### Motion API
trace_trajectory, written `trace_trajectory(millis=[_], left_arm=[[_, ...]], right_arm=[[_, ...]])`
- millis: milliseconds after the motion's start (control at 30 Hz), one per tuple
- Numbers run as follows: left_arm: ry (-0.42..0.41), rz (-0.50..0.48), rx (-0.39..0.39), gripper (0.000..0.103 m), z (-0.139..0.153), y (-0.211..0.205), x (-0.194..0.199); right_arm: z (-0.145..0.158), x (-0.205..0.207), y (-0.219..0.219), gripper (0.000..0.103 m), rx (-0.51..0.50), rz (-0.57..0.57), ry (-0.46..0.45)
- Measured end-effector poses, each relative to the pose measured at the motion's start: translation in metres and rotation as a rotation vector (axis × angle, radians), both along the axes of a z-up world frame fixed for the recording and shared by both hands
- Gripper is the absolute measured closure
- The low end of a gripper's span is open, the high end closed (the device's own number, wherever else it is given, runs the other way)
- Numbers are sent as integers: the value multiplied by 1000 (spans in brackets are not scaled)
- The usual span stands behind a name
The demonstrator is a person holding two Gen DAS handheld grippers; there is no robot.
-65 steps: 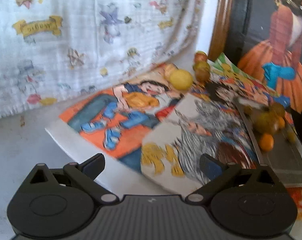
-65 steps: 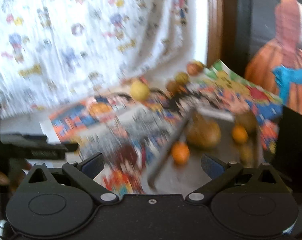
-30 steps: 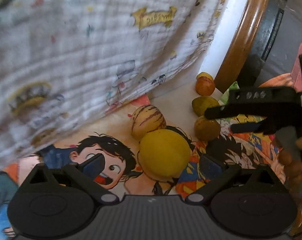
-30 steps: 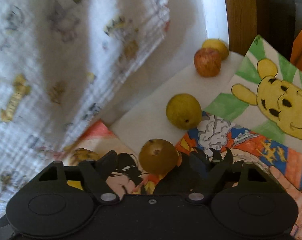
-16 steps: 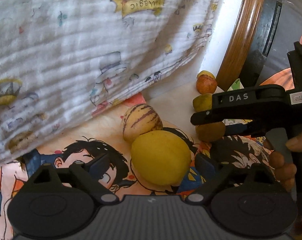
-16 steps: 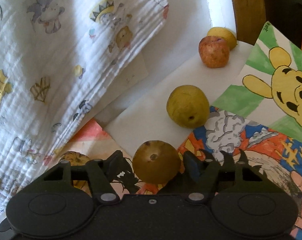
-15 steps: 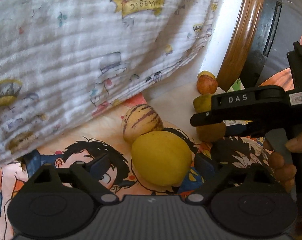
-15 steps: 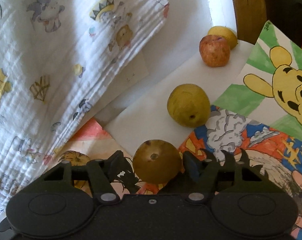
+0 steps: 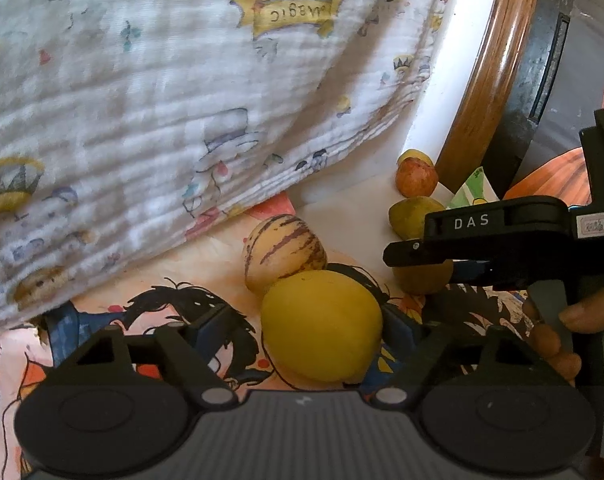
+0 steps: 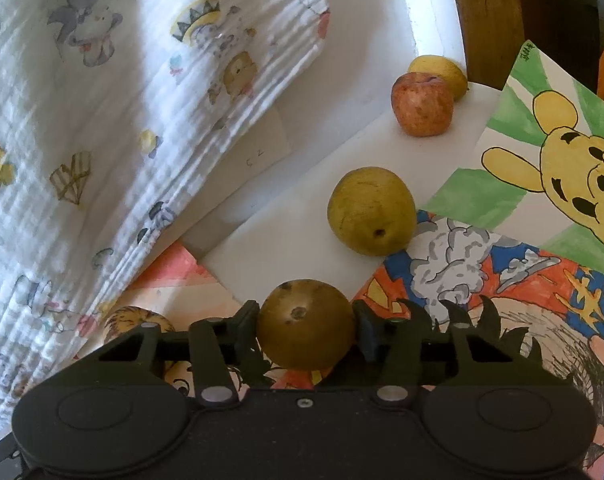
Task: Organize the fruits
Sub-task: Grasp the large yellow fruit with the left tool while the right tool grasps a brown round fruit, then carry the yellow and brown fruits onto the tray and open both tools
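Right now your right gripper (image 10: 306, 330) has its two pads pressed against either side of a brown fruit (image 10: 305, 323), which sits at 6 o'clock in the right wrist view on the coloured drawings (image 10: 502, 280). Just to its 9 o'clock, a striped fruit (image 10: 135, 320) peeks out from under the edge of the printed cloth (image 10: 121, 120). Further along, toward 1 o'clock, a green fruit (image 10: 372, 211) lies on white paper (image 10: 285, 240), apart from the one you hold. Beyond it, a red apple (image 10: 422, 104) touches a yellow fruit (image 10: 438, 70) near the wooden frame (image 10: 486, 20).

Your left gripper (image 9: 306, 330) stands wide open, with a large yellow fruit (image 9: 322, 326) between its fingers; the right finger sits just beside the fruit, and you cannot tell whether it touches. The fruit rests on a cartoon drawing (image 9: 161, 312). Directly behind it, at 12 o'clock and touching it, is the striped fruit (image 9: 283, 252). At 3 o'clock in that view, your right hand (image 9: 562, 332) grips the other tool (image 9: 494, 240), whose tip covers part of the brown fruit (image 9: 422, 278).
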State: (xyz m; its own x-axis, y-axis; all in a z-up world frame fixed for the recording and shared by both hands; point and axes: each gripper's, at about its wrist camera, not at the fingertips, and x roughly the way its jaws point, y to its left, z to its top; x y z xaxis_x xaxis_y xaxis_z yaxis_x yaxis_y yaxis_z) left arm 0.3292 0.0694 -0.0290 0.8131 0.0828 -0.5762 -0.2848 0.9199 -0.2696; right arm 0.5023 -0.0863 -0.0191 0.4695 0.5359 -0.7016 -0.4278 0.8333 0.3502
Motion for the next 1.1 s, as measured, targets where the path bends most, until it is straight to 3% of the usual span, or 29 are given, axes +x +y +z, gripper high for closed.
trace_trajectory(millis=[367,533,900,1100], left_arm=[[7,-15,-5,25,2,-2,6],[6,-18,-15,36,1,-3,8],[0,-39,-44,37,2,-3,-2],[-52,-84,-53,38,8,-7,-23]], right_arm=[[-3,-2,-7,51,33,2,-8],[-4,-2,-10,52,46,2,-8],[-2,-9,-19,53,62,-11,29],[4,-27,-27,53,67,3,47]])
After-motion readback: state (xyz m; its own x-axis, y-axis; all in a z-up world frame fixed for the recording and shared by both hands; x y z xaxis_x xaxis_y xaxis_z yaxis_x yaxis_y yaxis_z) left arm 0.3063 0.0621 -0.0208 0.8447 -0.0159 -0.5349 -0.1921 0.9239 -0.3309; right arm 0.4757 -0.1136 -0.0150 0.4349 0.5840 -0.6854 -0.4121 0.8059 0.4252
